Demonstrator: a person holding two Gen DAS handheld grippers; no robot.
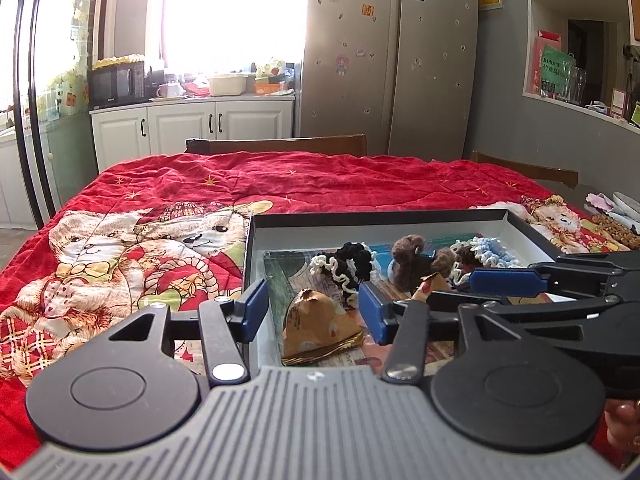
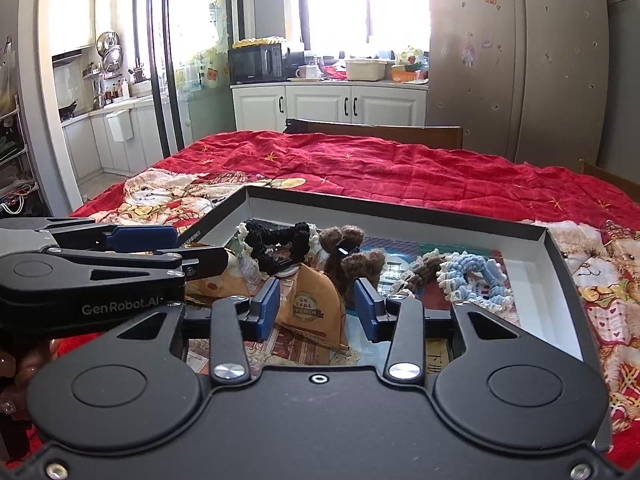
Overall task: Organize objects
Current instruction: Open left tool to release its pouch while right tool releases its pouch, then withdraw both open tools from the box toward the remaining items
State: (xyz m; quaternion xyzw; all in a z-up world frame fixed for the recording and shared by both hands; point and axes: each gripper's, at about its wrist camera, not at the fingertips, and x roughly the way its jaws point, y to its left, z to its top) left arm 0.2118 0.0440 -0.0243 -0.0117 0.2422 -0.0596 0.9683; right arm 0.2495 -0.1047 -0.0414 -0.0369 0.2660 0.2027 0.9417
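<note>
A shallow dark-rimmed box (image 1: pixel 380 214) (image 2: pixel 400 210) lies on the red bear-print quilt. It holds a black-and-white crocheted scrunchie (image 1: pixel 348 268) (image 2: pixel 280 248), a brown fuzzy one (image 1: pixel 416 260) (image 2: pixel 348 252), and a blue-and-white one (image 1: pixel 488 252) (image 2: pixel 472 276). My left gripper (image 1: pixel 314 312) (image 2: pixel 200 248) stands open over the box's near left part, straddling a gold-brown triangular packet (image 1: pixel 316 328) without pressing on it. My right gripper (image 2: pixel 316 308) (image 1: pixel 452 289) is open too, around a second brown packet (image 2: pixel 312 308) with printed characters. Both grippers sit side by side.
The quilt (image 1: pixel 160 208) covers the whole table. Wooden chair backs (image 1: pixel 280 144) stand at its far edge. Small dishes and trinkets (image 1: pixel 616 216) lie at the table's right. Beyond are a fridge, white cabinets and a microwave. A hand (image 1: pixel 620 416) grips the right tool.
</note>
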